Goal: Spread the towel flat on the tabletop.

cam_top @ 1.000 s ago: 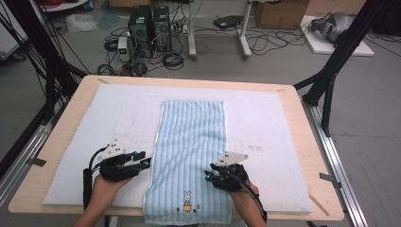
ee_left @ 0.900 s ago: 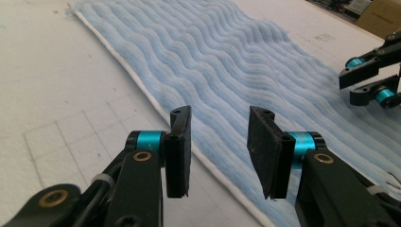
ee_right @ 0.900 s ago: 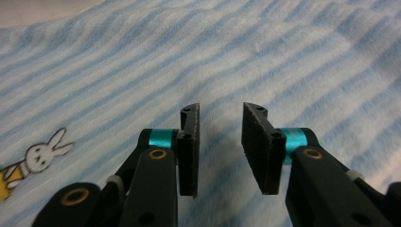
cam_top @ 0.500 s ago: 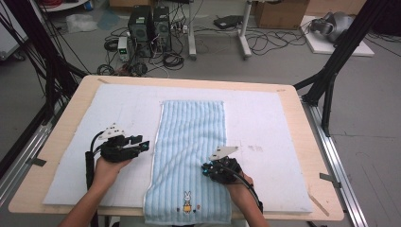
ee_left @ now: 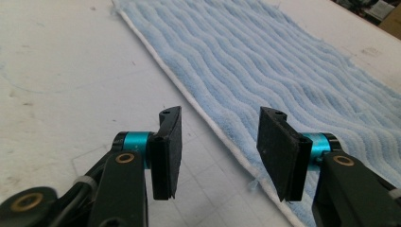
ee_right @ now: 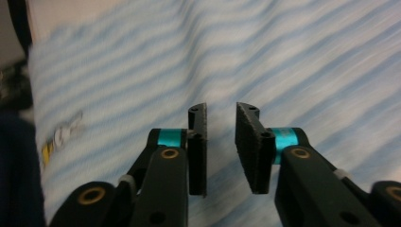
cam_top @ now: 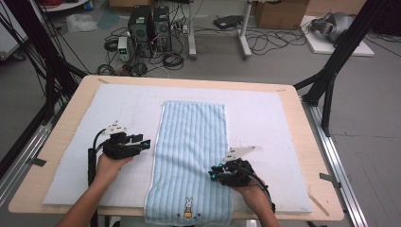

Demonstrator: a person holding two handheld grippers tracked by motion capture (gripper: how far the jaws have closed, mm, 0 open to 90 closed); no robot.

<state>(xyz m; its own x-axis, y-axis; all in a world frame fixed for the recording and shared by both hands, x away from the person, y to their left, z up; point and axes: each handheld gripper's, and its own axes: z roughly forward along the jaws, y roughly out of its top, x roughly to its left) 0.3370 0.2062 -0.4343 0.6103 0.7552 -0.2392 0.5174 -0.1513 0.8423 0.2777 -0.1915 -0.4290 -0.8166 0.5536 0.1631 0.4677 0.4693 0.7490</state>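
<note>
A person works at a wooden table covered by a white mat, a two-jaw gripper in each hand. At the left of the high view, the left gripper sits low over the white mat, its tips just beside the left long edge of a light blue striped towel. Seen from the left gripper view, its black jaws stand wide apart with nothing between them; the towel's white-trimmed edge runs across the gap between the jaws, and the mat lies beneath. A black cable trails back from that gripper along the person's forearm.

The towel lies flat and lengthwise down the middle of the mat, its far end near the table's back edge and its near end at the front edge. A small rabbit picture marks the near end, and it also shows, blurred, at the left of the right gripper view.

At the right, the right gripper hovers over the towel's right side, just inside its long edge and toward the near end, a grey three-cornered plate on top of it. Its jaws are parted by a narrower gap than the left pair's, and they hold nothing; striped blue cloth shows behind them, smeared by motion.

Behind the table, computer towers and loose cables lie on the grey floor.
</note>
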